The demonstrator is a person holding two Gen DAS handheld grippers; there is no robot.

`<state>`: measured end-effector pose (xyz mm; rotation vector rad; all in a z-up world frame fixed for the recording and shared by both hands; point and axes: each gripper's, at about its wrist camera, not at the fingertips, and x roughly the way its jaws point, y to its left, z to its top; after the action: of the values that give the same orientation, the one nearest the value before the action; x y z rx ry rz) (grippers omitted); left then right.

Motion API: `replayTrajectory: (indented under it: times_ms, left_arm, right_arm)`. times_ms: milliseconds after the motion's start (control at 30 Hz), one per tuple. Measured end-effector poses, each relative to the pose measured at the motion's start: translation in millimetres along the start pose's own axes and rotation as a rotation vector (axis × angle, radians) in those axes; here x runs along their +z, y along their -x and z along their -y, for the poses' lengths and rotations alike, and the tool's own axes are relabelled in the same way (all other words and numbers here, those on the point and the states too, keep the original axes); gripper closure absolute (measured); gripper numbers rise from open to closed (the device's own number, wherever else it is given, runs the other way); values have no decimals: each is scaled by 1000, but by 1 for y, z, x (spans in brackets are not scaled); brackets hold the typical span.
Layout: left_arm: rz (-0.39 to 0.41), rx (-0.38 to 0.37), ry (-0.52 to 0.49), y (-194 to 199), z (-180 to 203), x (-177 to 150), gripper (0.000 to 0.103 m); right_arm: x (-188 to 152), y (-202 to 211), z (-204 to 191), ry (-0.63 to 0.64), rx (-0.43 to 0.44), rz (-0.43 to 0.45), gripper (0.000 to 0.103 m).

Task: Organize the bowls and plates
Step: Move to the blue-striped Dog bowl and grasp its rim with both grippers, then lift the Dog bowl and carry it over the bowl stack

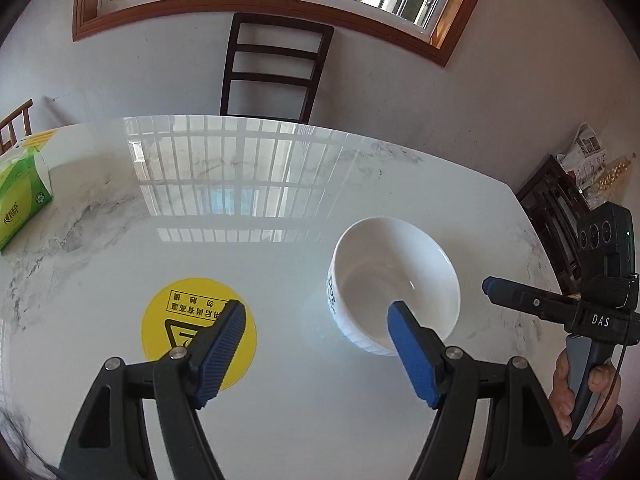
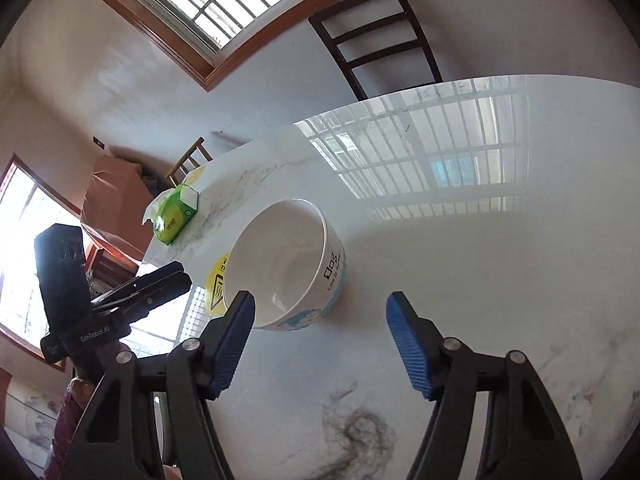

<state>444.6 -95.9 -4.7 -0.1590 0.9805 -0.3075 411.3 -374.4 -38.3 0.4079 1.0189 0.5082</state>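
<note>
White bowl [image 2: 286, 268] half hides yellow sticker [image 2: 216, 284].

A white bowl [image 1: 394, 284] is standing mid-table [image 1: 280, 400]; a green tissue box [image 1: 22, 196] is occupying the left edge; bare marble is lying between.

A glossy white marble table [image 1: 280, 208] carries a white bowl [image 1: 394, 284] right of the left gripper [image 1: 316, 320], a yellow sticker [image 1: 176, 312] under its left finger, and a green tissue box [image 1: 22, 196] far left.

Green tissue box [image 1: 22, 196], yellow sticker [image 1: 172, 312], dark chair [image 1: 276, 68], marble table [image 1: 240, 208].
</note>
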Motion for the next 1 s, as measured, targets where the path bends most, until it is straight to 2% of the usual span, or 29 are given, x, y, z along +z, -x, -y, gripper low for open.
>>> replayTrajectory:
  times_ms: [67,167,233,500,567,600,633,667,700,800,900,1000]
  left_arm:
    - [-21,-4,5,-10,-2,3,28]
    - [-52,-27,18,-25,-3,5,28]
    - [-68,-38,31,-32,-4,6,28]
    - [-34,41,-50,-44,9,8,28]
    - [-43,52,-43,-48,10,6,34]
    - [-52,46,-36,-51,9,5,52]
    - [-62,15,-37,-54,9,4,69]
    - [-61,-15,-32,-54,8,3,78]
    - [-58,-13,-33,-55,9,4,86]
    - [-37,58,-88,-53,20,2,90]
    - [-36,26,-69,-45,19,0,93]
    - [-27,6,-52,-26,22,-4,95]
  right_arm:
    - [7,-7,1,-18,9,-20,37]
    - [12,-12,-2,-23,-39,-10,37]
    - [17,-19,-3,-19,-36,-28,43]
    - [26,-38,-7,24,-118,-86,43]
    - [28,-46,-7,19,-112,-110,47]
    - [28,-50,-6,17,-104,-129,55]
    - [27,-55,-4,16,-112,-143,69]
    - [25,-60,-3,18,-113,-159,76]
    - [24,-63,-2,11,-88,-168,81]
    - [21,-65,-8,31,-92,-166,81]
    - [20,-59,-8,20,-90,-155,83]
    - [18,-43,-5,-14,-45,-131,84]
